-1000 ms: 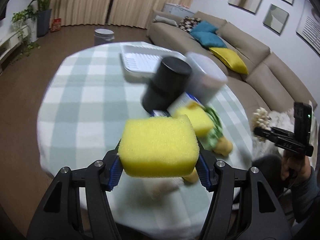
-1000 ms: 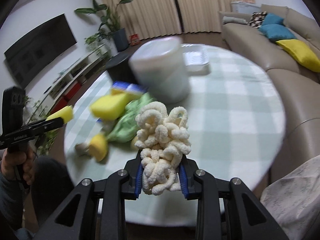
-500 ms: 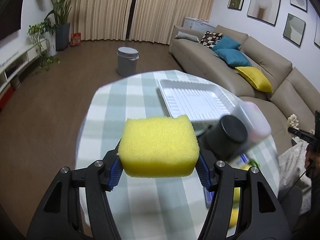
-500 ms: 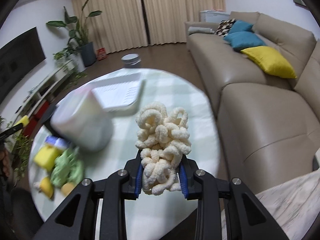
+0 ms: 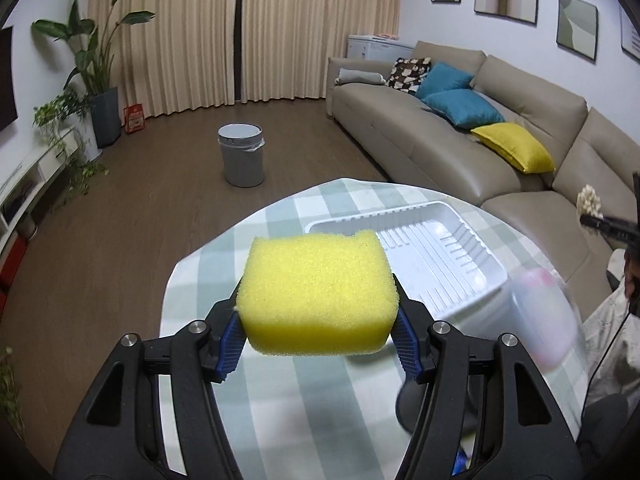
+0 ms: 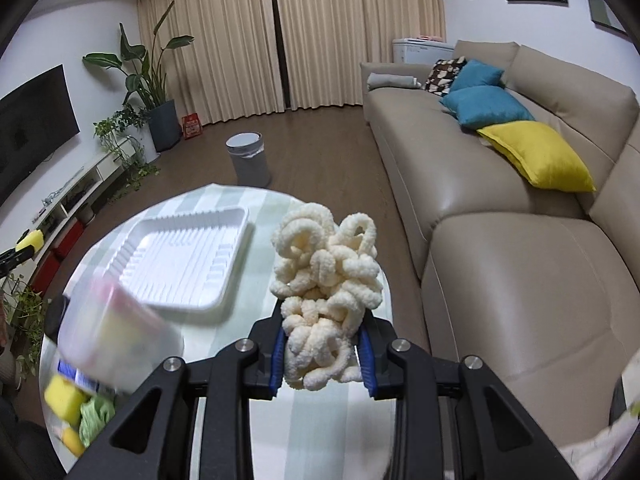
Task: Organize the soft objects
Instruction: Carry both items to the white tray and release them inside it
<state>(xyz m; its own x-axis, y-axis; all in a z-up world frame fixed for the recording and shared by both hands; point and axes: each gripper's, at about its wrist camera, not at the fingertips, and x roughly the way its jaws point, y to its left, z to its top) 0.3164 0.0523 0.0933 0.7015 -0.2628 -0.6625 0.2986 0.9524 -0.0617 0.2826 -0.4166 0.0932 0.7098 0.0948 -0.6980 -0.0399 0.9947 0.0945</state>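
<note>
1. Between the blue pads of the left claw sits a yellow sponge, squeezed tight and held up over the bench.
2. The right claw is nearly closed on a fluffy cream yarn bundle.
3. A white tray lies on the bench past both claws.
4. Only the right view shows another yellow sponge and a green cloth at the bench's near left edge.
</note>
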